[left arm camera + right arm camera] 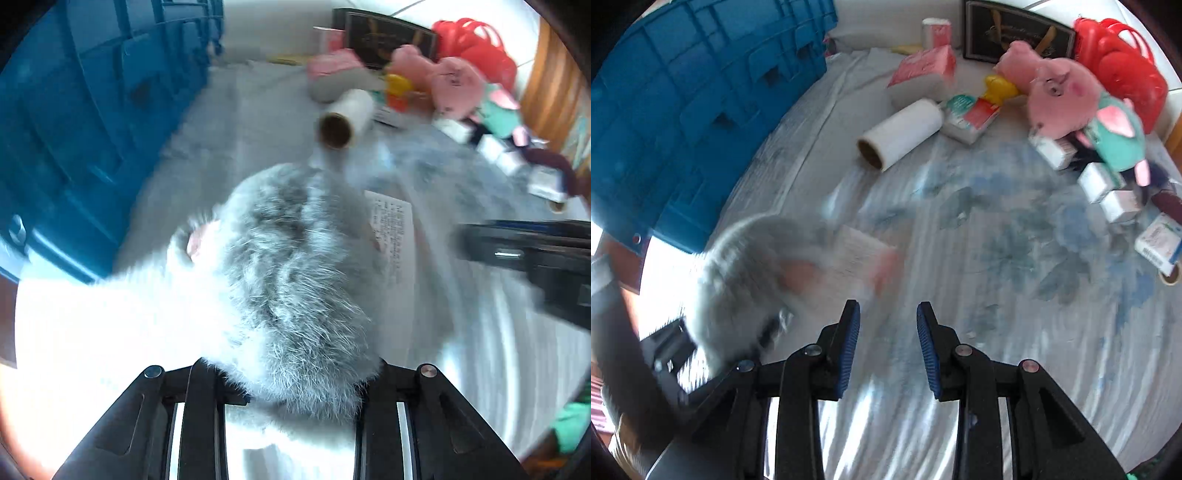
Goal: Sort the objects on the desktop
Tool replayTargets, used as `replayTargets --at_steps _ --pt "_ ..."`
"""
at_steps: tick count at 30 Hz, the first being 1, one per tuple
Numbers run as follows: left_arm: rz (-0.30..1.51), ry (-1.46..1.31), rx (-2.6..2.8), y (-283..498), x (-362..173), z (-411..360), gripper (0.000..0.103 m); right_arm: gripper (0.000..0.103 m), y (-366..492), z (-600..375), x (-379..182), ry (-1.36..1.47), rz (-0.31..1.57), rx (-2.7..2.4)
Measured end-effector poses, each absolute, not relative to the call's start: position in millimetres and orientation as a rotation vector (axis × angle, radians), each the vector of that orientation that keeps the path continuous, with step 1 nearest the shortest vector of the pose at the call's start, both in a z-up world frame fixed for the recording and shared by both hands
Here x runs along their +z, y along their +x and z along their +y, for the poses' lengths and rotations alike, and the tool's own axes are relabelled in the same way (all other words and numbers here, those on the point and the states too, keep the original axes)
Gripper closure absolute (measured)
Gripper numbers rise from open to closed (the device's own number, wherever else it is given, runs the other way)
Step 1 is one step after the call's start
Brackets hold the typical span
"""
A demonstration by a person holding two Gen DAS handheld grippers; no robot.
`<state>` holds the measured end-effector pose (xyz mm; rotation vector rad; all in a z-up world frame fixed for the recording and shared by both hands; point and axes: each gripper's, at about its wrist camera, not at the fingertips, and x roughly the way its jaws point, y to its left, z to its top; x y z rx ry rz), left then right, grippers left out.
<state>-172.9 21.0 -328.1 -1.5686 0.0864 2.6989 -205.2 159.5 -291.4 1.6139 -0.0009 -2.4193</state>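
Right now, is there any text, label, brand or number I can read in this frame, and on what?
None can be read.
White tag on the grey plush toy: print blurred.
Dark framed plaque: gold lettering too small.
Small white boxes: labels and barcode too small.

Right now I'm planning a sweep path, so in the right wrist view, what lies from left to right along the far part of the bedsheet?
Blue crate → white roll → pink pig plush → red basket.
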Motion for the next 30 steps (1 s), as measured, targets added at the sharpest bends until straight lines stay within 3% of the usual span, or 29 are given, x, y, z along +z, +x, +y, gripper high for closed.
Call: replayTargets --at_steps 5,10,11,18,21,30 --pt "0.155 -1.573 2.77 -171 -317 -8 0.076 0.071 -204 135 -309 1.654 -0.022 -2.401" --pt "0.19 -1.542 2.731 -180 -319 -23 0.076 0.047 -204 129 -315 1.705 -0.039 -2.499" --pt "0.192 -1.533 2.719 -177 -320 -25 0.076 0.046 -203 128 -318 1.72 -0.054 -2.507" --pt "0.243 -1.49 2.648 -186 -327 -19 0.077 0.049 -202 126 -335 1.773 -0.168 -2.528" --pt "0.266 -1.472 2.641 -190 -328 -16 0.077 0.056 -202 122 -336 1.774 -0.138 -2.554" --pt "0.26 -1.4 2.633 -194 -310 -7 0.081 0.06 -190 121 -314 1.728 -0.15 -2.603"
